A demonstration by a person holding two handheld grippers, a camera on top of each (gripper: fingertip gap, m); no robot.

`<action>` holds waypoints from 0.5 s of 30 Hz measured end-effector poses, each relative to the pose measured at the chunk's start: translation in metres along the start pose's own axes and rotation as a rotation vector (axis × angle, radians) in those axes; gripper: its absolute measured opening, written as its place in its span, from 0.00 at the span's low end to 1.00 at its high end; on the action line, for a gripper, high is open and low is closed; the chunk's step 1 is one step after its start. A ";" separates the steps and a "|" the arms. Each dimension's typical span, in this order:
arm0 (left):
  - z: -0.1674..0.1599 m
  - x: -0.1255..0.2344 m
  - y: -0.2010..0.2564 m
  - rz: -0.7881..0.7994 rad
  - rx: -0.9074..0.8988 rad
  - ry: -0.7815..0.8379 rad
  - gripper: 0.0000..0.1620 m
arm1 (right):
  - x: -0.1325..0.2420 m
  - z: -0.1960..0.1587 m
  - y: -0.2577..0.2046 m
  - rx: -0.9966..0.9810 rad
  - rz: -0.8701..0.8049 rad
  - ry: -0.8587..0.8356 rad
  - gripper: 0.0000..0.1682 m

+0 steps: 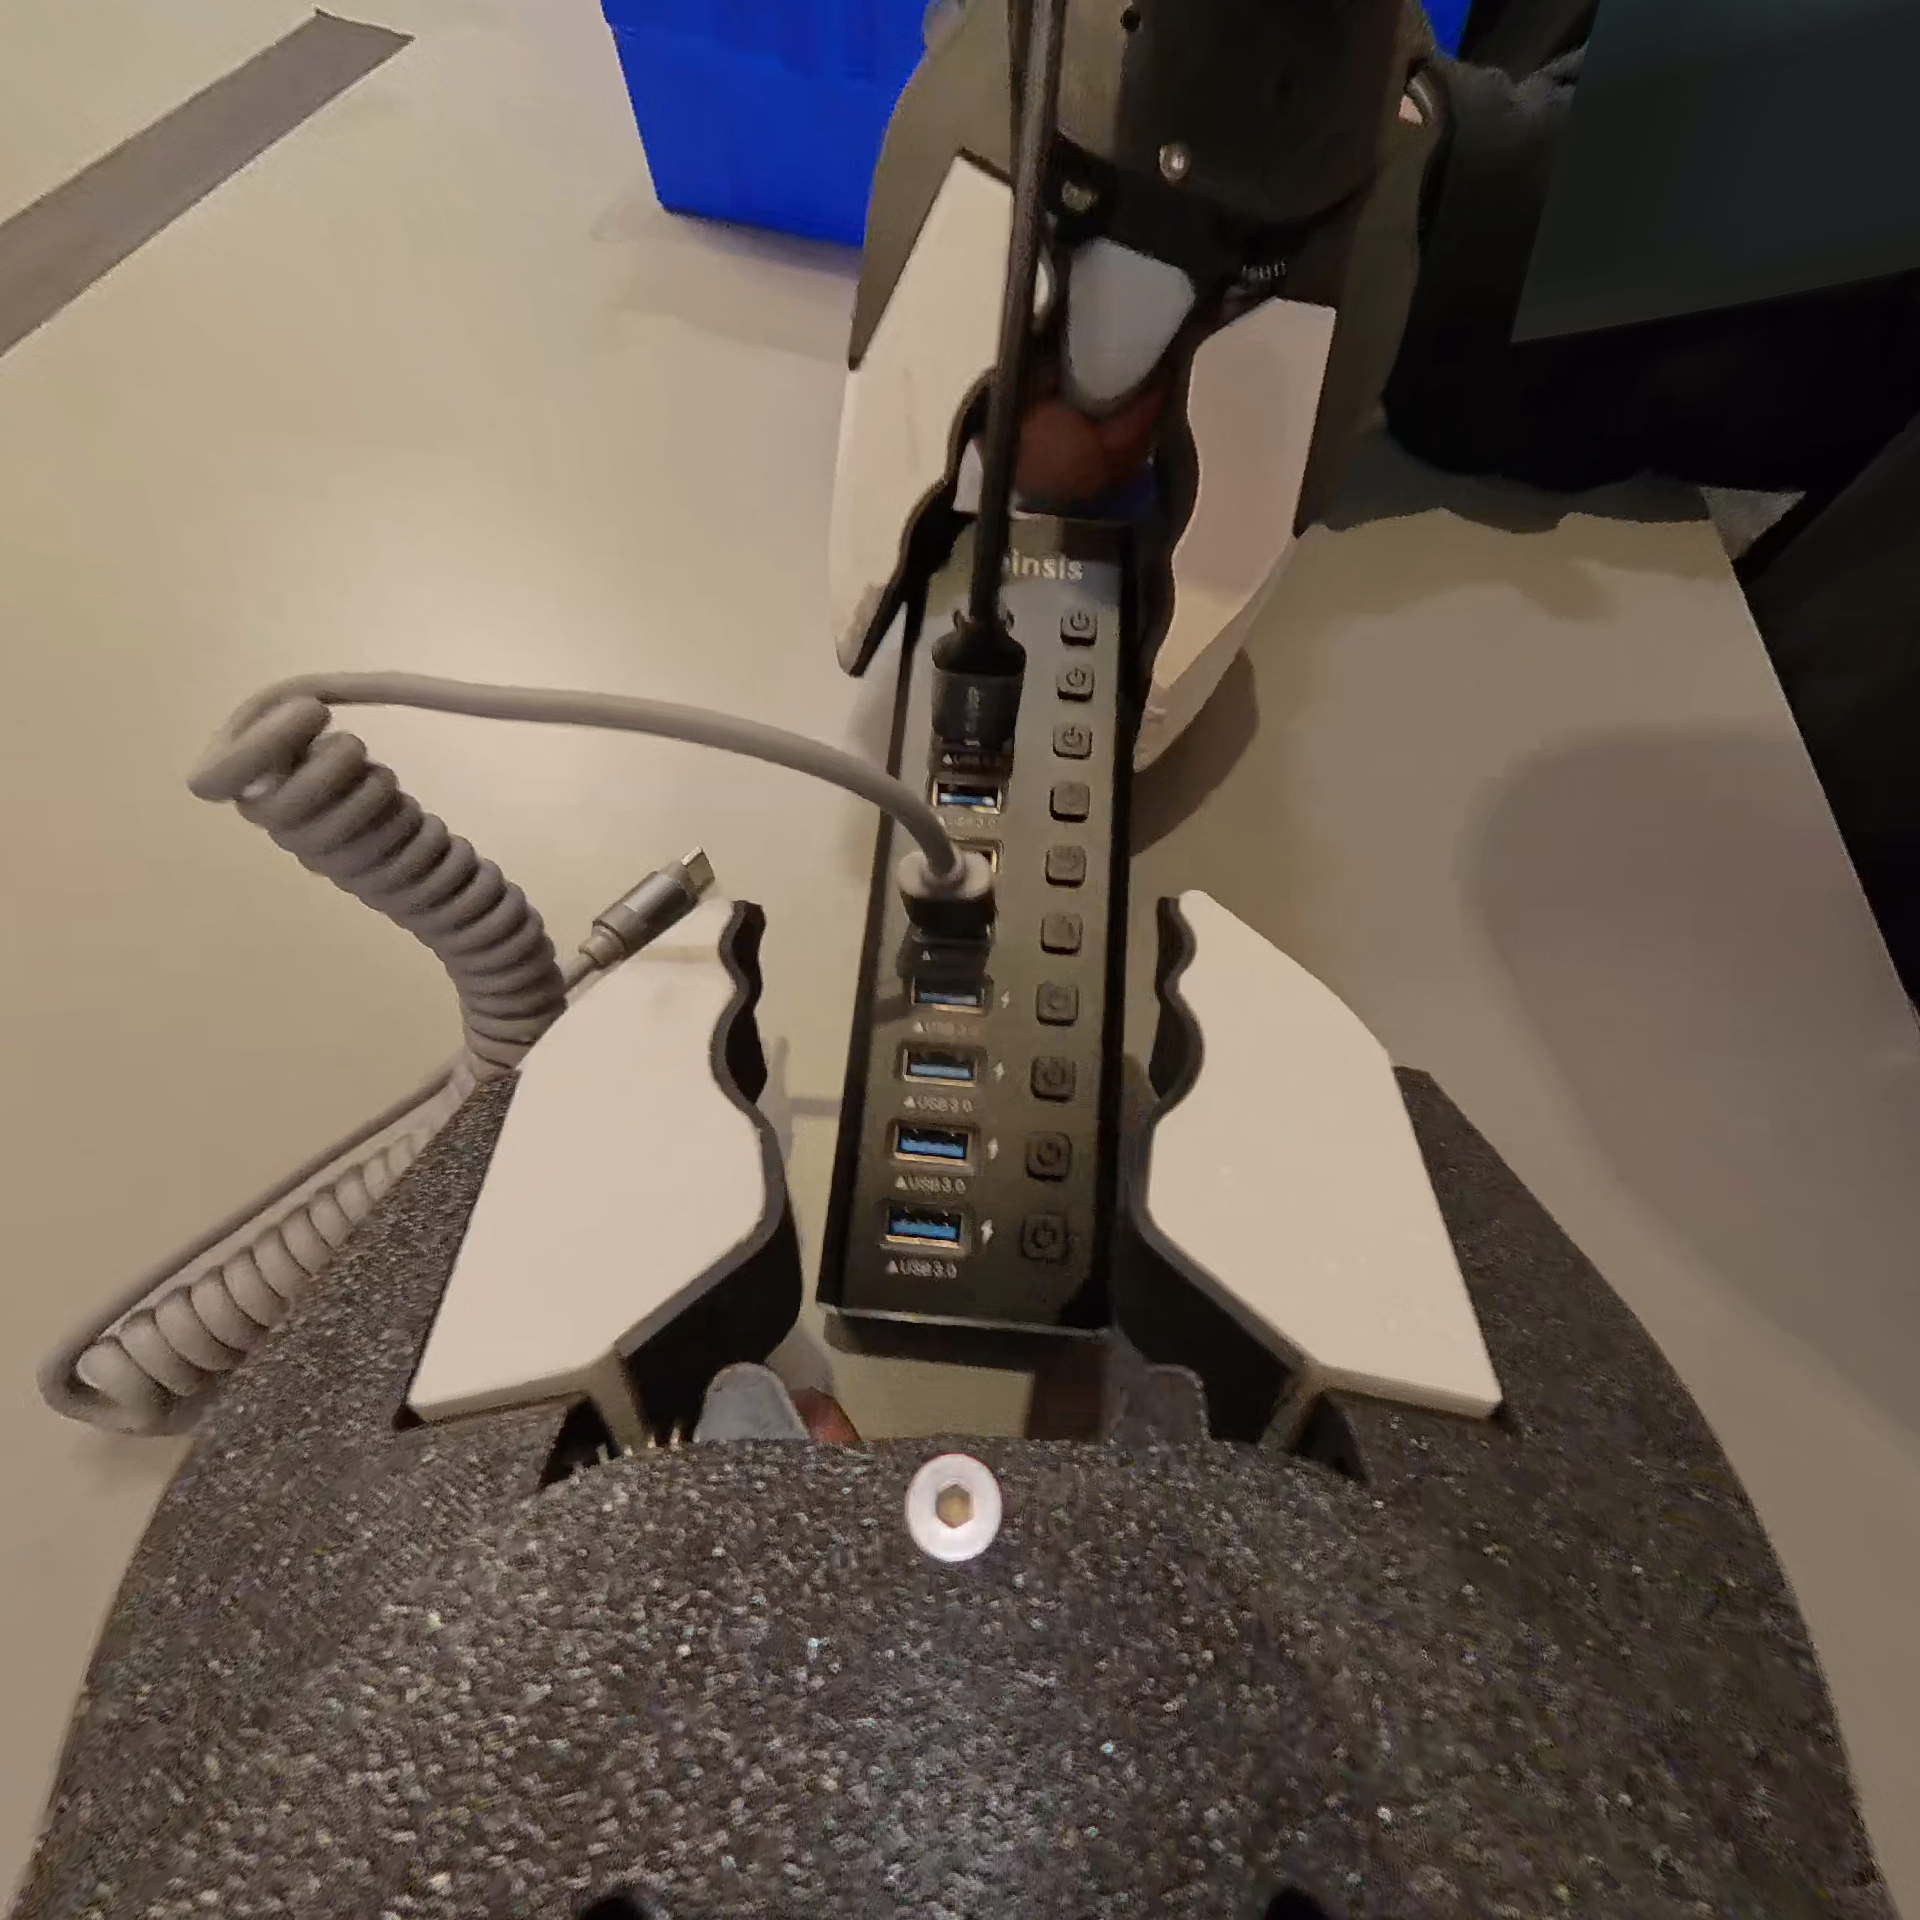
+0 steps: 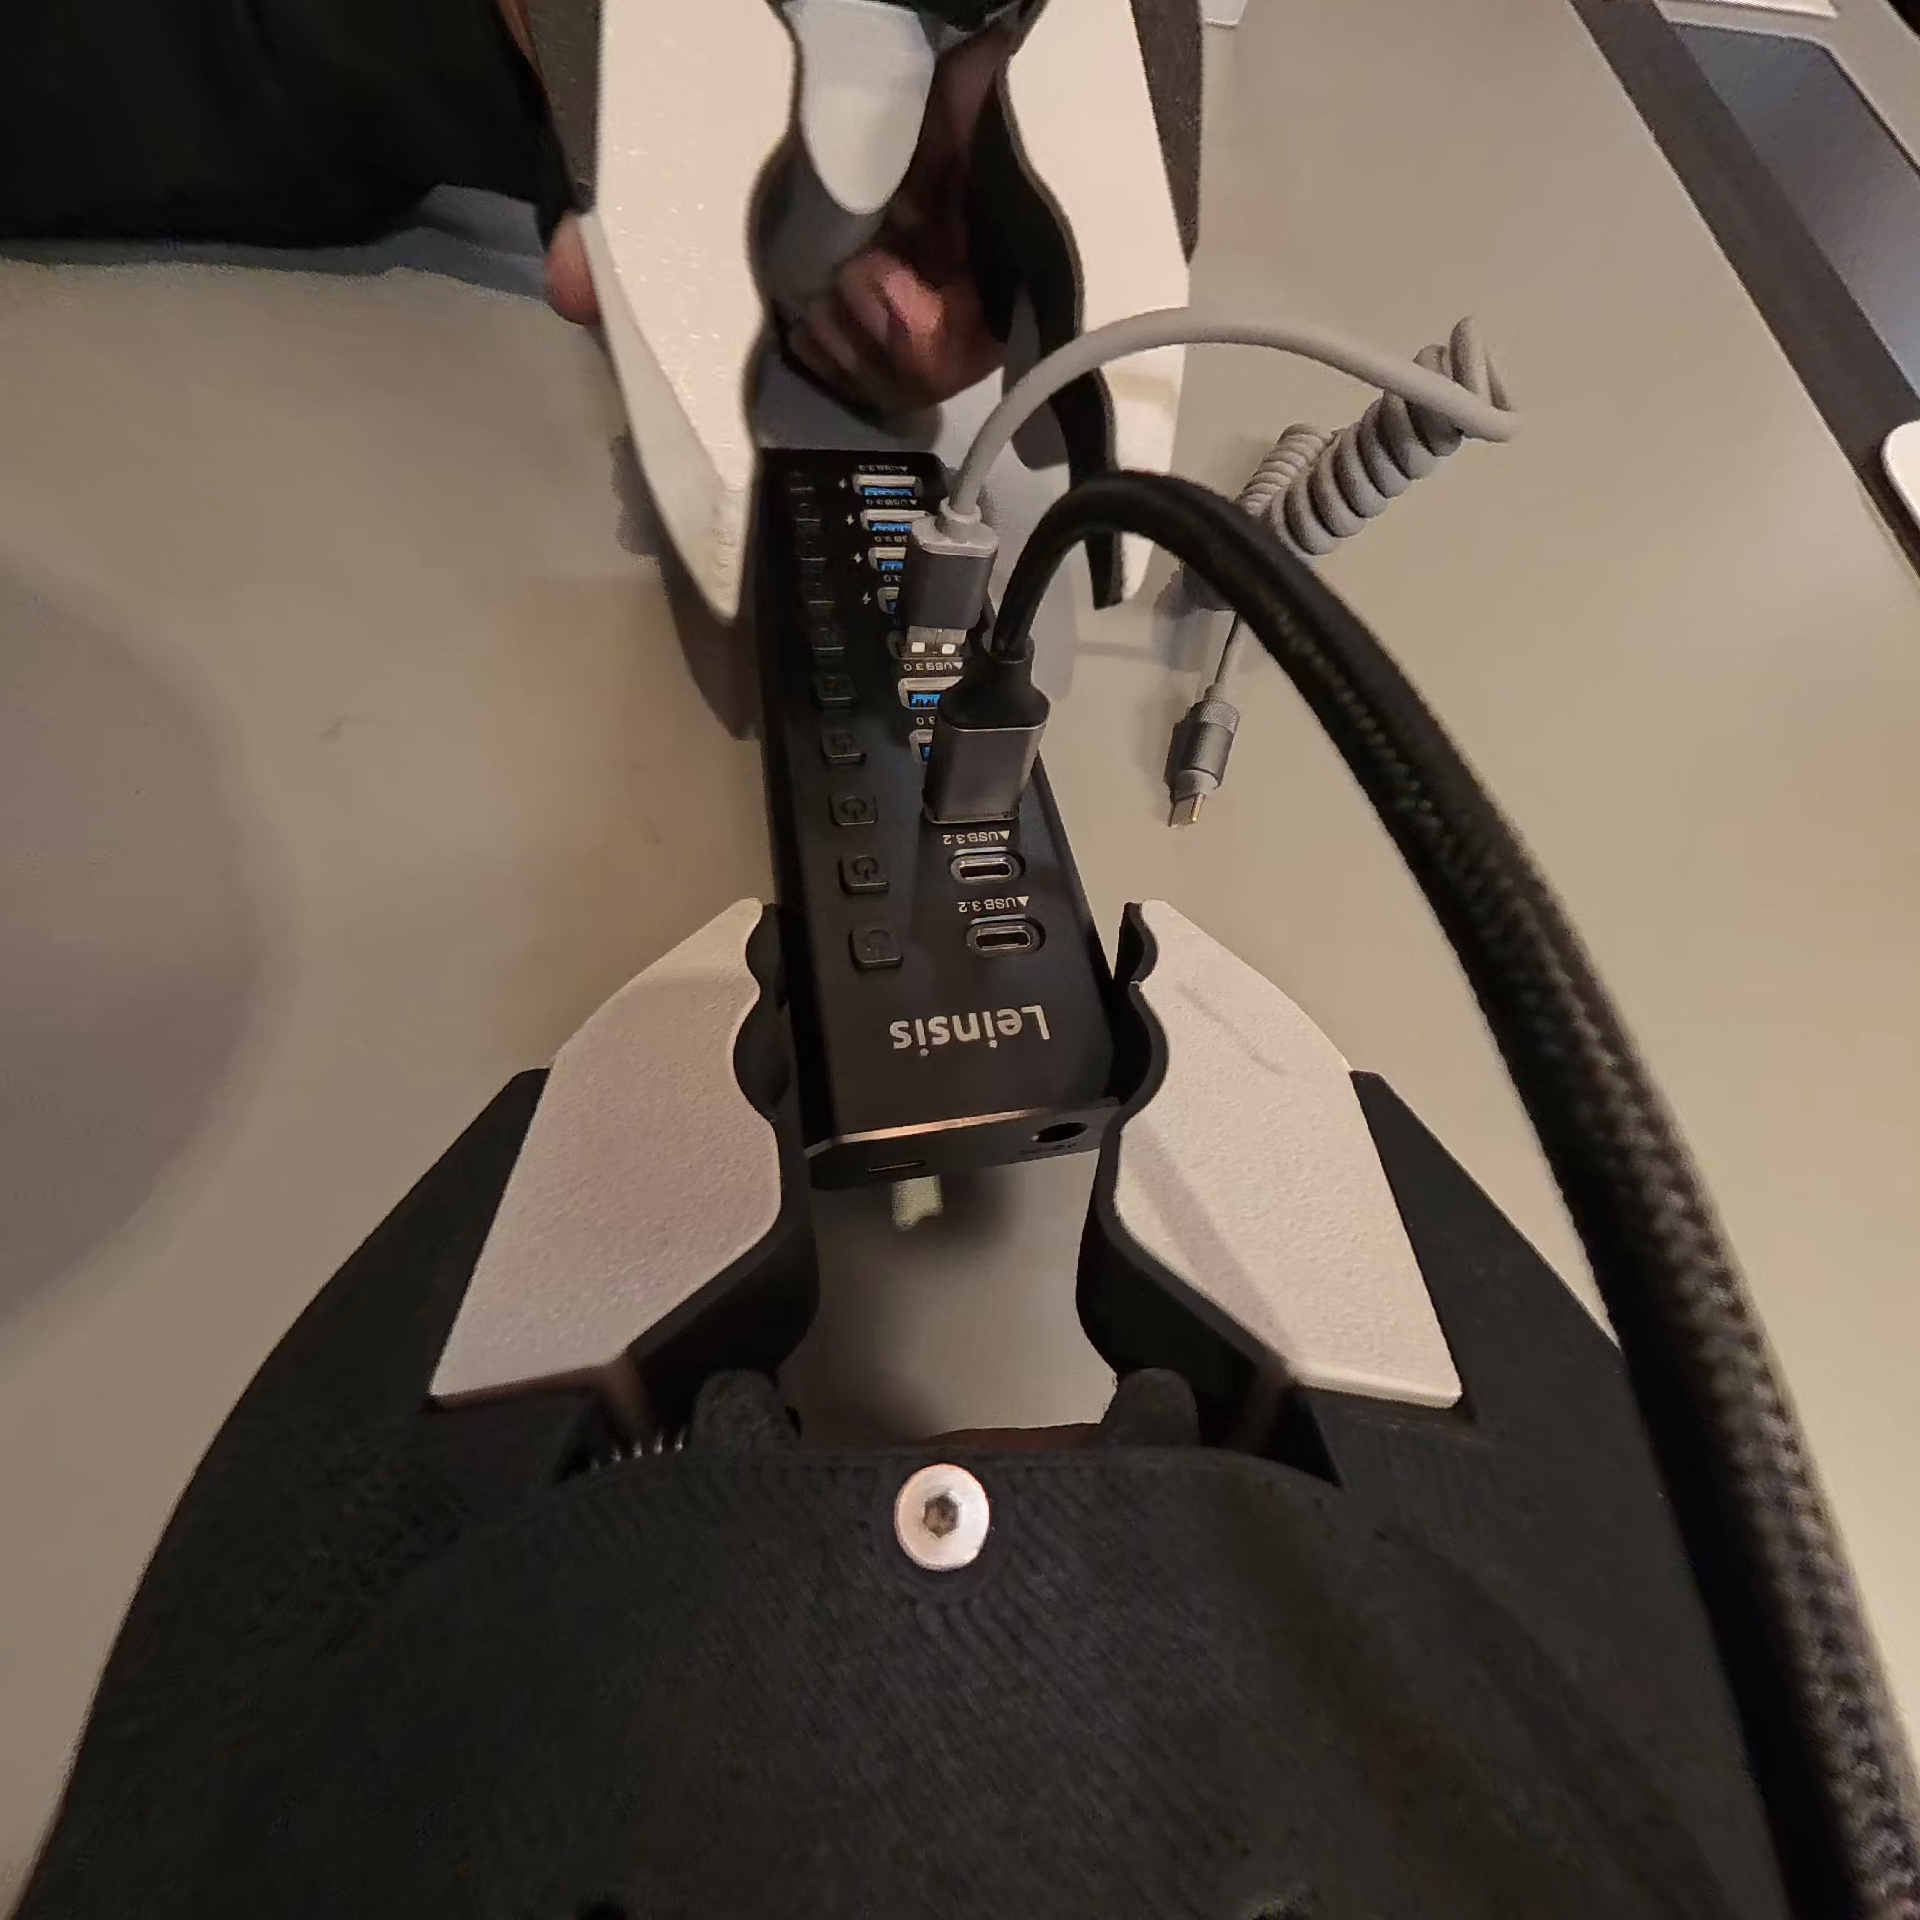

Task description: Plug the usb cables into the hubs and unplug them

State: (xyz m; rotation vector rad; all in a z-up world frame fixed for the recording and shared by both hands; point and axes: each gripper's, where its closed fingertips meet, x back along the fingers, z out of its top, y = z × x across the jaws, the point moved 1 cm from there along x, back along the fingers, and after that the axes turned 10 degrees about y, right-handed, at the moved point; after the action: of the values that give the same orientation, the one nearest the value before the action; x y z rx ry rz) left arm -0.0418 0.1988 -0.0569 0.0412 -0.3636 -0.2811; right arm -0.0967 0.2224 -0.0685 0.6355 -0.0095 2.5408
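Note:
A long black USB hub (image 1: 1039, 1039) lies flat on the grey table, seen also in the right wrist view (image 2: 894, 987). A black braided cable's plug (image 2: 982, 758) stands in a port near the far end in the left wrist view (image 1: 977, 696). A grey coiled cable's plug (image 1: 940, 894) sits tilted in a middle port with metal showing (image 2: 935, 634). My left gripper (image 1: 961, 914) is open and straddles the hub's near end with small gaps. My right gripper (image 2: 945, 914) is shut on the hub's other end, fingers touching both sides.
The grey cable's coil (image 1: 416, 862) and its loose small plug (image 1: 649, 904) lie on the table left of the hub. A blue bin (image 1: 758, 125) stands at the back. The table edge (image 1: 1818, 779) runs close on the right. The braided cable (image 2: 1558, 1039) arcs past my right gripper. Spacing between my two grippers at the tips: around 6 cm.

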 end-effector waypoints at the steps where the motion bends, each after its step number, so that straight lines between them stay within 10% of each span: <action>1: -0.004 0.002 0.002 -0.007 -0.004 -0.025 0.48 | 0.001 0.000 0.001 -0.002 -0.002 0.003 0.36; 8: -0.043 -0.006 0.004 0.044 -0.114 -0.320 0.56 | 0.003 0.005 0.003 -0.020 -0.003 0.055 0.35; 15: -0.034 -0.006 -0.002 0.086 -0.116 -0.281 0.43 | 0.003 0.003 0.004 -0.027 -0.004 0.048 0.36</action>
State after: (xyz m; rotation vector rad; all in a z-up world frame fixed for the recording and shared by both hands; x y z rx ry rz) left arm -0.0356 0.1984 -0.0910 -0.1286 -0.6260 -0.2224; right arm -0.0998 0.2196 -0.0643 0.5638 -0.0252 2.5465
